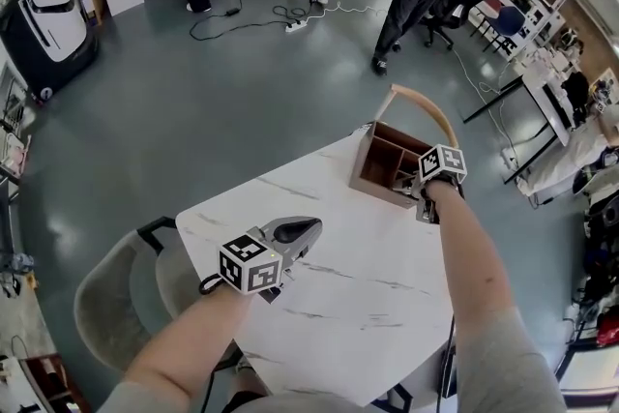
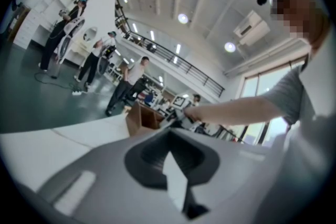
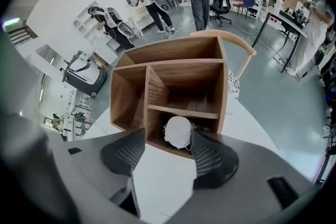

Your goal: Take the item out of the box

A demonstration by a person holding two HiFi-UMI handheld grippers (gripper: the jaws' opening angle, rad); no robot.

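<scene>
Currently right gripper (image 3: 167, 139) spread wide at the wooden box (image 3: 131, 93); white mask (image 3: 177, 131) sits in its nearest compartment, ungripped. Left gripper (image 2: 169, 136) jaws together, empty, over table (image 1: 368, 290).

The head view looks steeply down from above the person onto the white marble table (image 1: 329, 305), taking in most of its top and the grey floor (image 1: 193, 82) round it. The left gripper view sits low, close over the table, facing across it toward the wooden box (image 2: 137, 119), well away. The right gripper view faces the box's open compartments from just before it. All 3 views share box and table.
</scene>
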